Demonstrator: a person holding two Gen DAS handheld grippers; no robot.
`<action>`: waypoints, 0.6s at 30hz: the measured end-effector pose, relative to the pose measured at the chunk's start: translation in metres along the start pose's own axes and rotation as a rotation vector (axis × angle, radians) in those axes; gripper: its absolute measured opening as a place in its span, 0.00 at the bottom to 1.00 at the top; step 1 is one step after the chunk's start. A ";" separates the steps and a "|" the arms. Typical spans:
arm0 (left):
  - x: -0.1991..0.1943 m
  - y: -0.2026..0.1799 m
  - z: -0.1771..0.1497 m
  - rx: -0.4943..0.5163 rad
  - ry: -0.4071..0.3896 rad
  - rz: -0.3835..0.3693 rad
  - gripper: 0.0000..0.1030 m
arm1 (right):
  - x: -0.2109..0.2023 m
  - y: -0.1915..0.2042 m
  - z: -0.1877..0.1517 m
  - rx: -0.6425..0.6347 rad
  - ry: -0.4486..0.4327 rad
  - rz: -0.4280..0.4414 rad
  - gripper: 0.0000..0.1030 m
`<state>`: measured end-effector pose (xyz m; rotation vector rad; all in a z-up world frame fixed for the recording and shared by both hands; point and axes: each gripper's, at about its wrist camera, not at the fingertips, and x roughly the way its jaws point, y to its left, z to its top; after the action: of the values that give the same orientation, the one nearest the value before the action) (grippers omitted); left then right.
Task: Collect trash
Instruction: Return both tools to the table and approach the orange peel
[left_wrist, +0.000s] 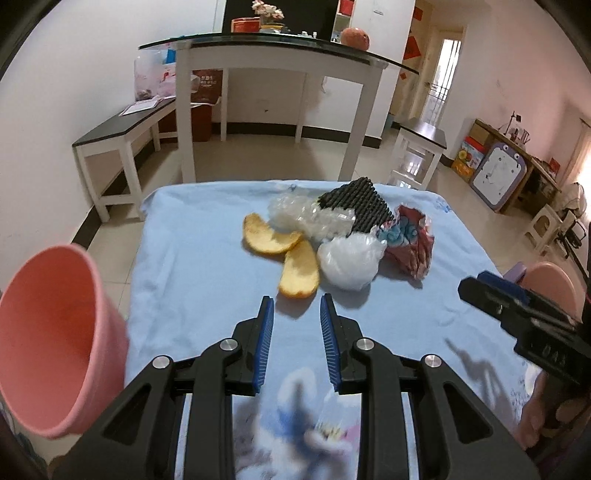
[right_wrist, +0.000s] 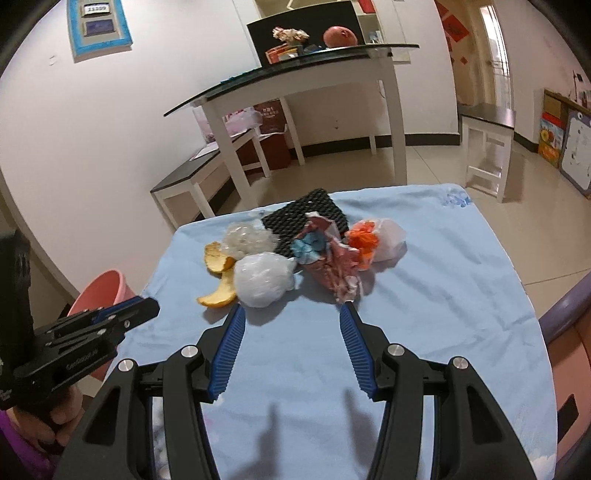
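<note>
- Up close, the left gripper (left_wrist: 296, 300) has its jaws spread with nothing between them; its blue ribbed pads (left_wrist: 263, 343) hover just short of the nearer orange peel (left_wrist: 300, 273), not touching it.
- Likewise the right gripper (right_wrist: 292, 309) holds its jaws spread wider and empty, one tip near the white plastic bag ball (right_wrist: 263, 278), the other just below the crumpled pink wrapper (right_wrist: 334, 264).
- Trash lies heaped in the middle of the bench, which is draped in a light blue cloth (left_wrist: 192, 258).
- A second orange peel (left_wrist: 267, 236) curves behind the first, the two touching at one end.
- The white plastic bag ball sits just beside the nearer peel, and the pink wrapper with a blue printed patch rests against its other side.
- Behind these, a crumpled clear plastic film (left_wrist: 314, 216) lies against a black ribbed mat piece (left_wrist: 360, 203), which props up at a tilt.
- On the far right of the heap, an orange scrap inside a translucent bag (right_wrist: 373, 240) touches the pink wrapper; only the right wrist view shows it.
- A pink bucket (left_wrist: 55, 339) stands off the bench's left edge, mouth tipped toward the camera in the left wrist view.
- Another pink tub (left_wrist: 550, 284) shows at the bench's right edge, partly hidden by the right gripper.
- Beyond, a white glass-topped table (left_wrist: 280, 48) stands on the tiled floor.
</note>
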<state>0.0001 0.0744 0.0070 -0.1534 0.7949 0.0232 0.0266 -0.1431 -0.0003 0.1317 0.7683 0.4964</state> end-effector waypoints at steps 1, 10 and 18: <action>0.005 -0.001 0.003 -0.001 0.001 -0.001 0.26 | 0.003 -0.003 0.001 0.005 0.001 -0.001 0.52; 0.060 0.003 0.016 -0.105 0.101 0.004 0.26 | 0.023 -0.026 0.010 0.040 0.025 -0.016 0.51; 0.089 0.010 0.010 -0.119 0.160 0.107 0.26 | 0.032 -0.038 0.014 0.042 0.036 -0.031 0.51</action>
<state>0.0694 0.0825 -0.0508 -0.2272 0.9618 0.1615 0.0703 -0.1608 -0.0218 0.1500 0.8152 0.4548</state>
